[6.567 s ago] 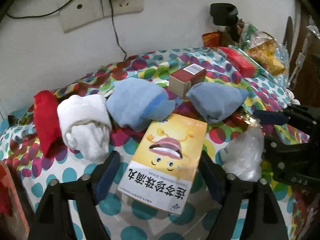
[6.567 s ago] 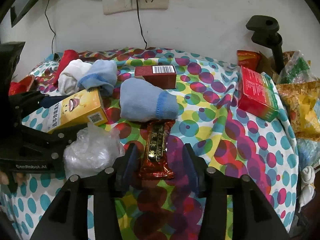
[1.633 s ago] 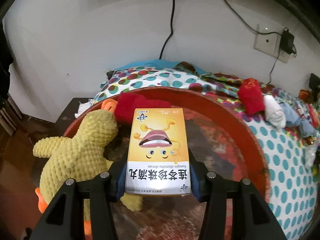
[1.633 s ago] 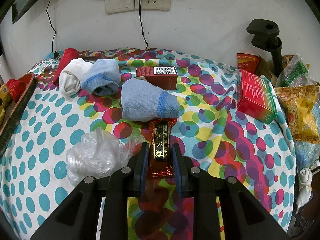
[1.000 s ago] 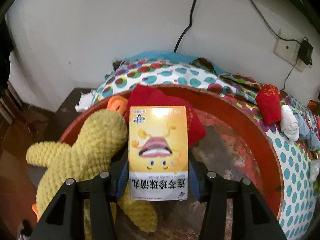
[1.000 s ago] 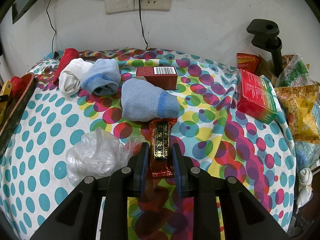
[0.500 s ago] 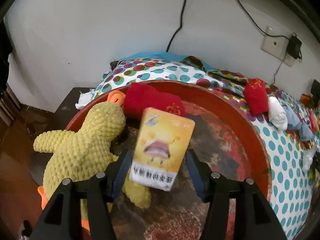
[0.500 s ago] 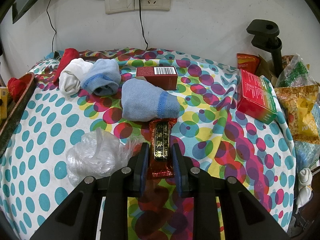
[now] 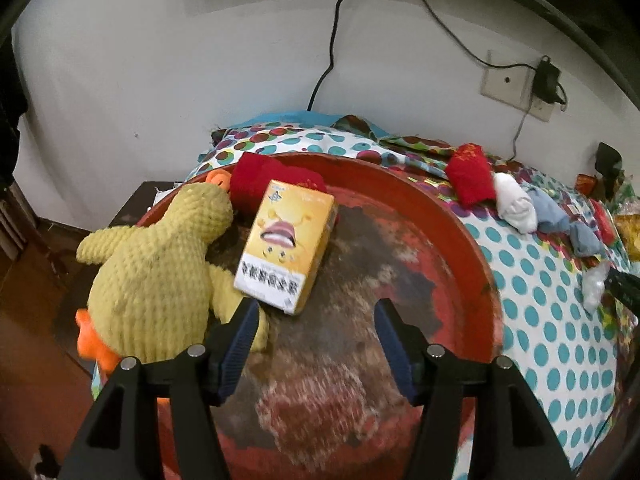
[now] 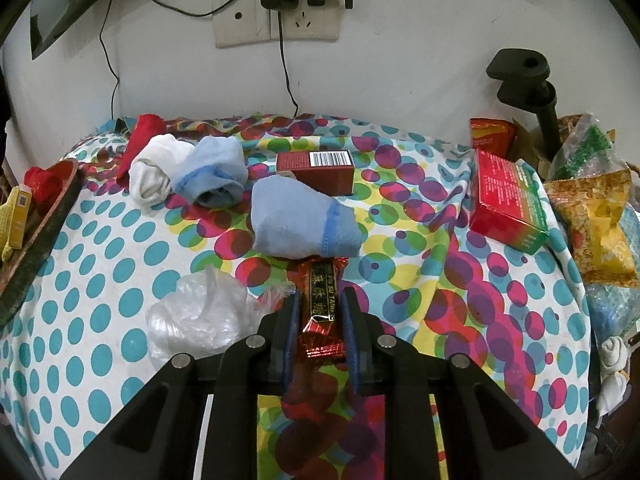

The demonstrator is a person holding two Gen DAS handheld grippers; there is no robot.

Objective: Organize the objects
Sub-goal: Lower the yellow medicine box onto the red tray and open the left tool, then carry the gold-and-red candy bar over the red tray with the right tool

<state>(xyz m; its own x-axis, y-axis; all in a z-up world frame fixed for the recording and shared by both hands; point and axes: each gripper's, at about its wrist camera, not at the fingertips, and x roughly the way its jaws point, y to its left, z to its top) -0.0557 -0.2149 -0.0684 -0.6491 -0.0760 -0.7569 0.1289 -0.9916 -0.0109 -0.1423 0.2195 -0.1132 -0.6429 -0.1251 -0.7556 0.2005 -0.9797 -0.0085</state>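
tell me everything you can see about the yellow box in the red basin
The yellow box is a small cardboard carton printed with a cartoon face with big lips and a white band of dark characters at its near end. It lies tilted in the red basin, leaning on the yellow plush duck, its far end by a red cloth. The open left gripper sits just behind it, not touching.

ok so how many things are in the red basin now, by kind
Boxes: 1, the yellow box.
Soft toys: 1, the yellow plush duck.
Red cloth items: 1, the red cloth behind the box.
Total: 3 in the red basin.
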